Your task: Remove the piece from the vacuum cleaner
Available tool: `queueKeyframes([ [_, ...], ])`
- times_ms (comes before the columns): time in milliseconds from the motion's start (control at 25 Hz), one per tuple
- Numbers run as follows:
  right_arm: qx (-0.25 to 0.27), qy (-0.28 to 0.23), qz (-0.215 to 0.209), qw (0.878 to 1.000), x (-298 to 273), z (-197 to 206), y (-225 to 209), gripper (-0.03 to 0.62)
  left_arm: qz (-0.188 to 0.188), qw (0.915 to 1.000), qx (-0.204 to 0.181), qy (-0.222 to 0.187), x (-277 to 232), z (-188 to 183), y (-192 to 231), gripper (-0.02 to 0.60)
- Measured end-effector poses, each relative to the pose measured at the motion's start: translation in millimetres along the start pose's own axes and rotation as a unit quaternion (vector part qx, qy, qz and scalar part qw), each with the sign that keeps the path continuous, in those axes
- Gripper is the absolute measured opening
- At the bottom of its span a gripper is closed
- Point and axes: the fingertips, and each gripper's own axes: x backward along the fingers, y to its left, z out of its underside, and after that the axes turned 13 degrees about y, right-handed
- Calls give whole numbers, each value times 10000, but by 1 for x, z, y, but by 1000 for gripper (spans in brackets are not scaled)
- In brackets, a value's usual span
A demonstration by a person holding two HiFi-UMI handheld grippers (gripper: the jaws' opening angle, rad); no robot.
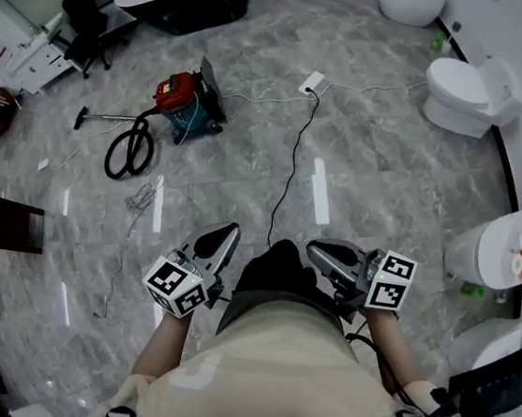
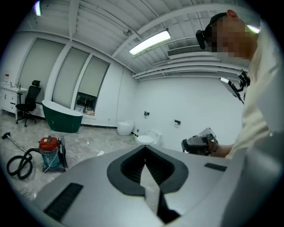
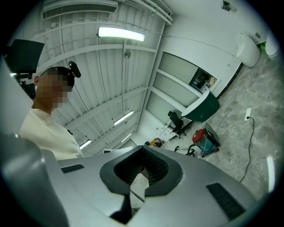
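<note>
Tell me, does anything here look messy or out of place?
Yes: a red-lidded teal vacuum cleaner sits mid-floor, its black hose coiled loose beside it, and a thin black cable trails from a white power strip across the grey marble floor.

vacuum cleaner (image 1: 184,108): red lid, teal drum
hose (image 1: 143,127): black
floor (image 1: 380,161): grey marble, veiny
bathtub (image 2: 62,119): dark green
toilet (image 1: 466,94): plain white
</note>
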Motion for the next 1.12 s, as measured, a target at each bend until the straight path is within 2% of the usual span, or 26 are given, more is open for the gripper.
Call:
queueKeyframes([
  [200, 85, 189, -359, 9991, -14, -18, -7, 2, -189, 9996, 121, -170, -16, -19, 5, 5],
  [400, -193, 234, -564, 9979, -19, -23, -19, 2, -111, 9997, 54, -207, -40, -33, 3, 5],
  [680, -20, 228, -215, 9995, -26, -64, -55, 2, -106, 9996, 14, -245, -61, -54, 39, 5],
  [840, -29, 655, -249, 9975, -74, -71, -74, 2, -224, 9991, 100, -340, -50, -61, 87, 5],
  [1120, -49, 1503, -286, 9882, -213, -83, -114, 2, -429, 9970, 438, -482, -7, -51, 219, 5],
])
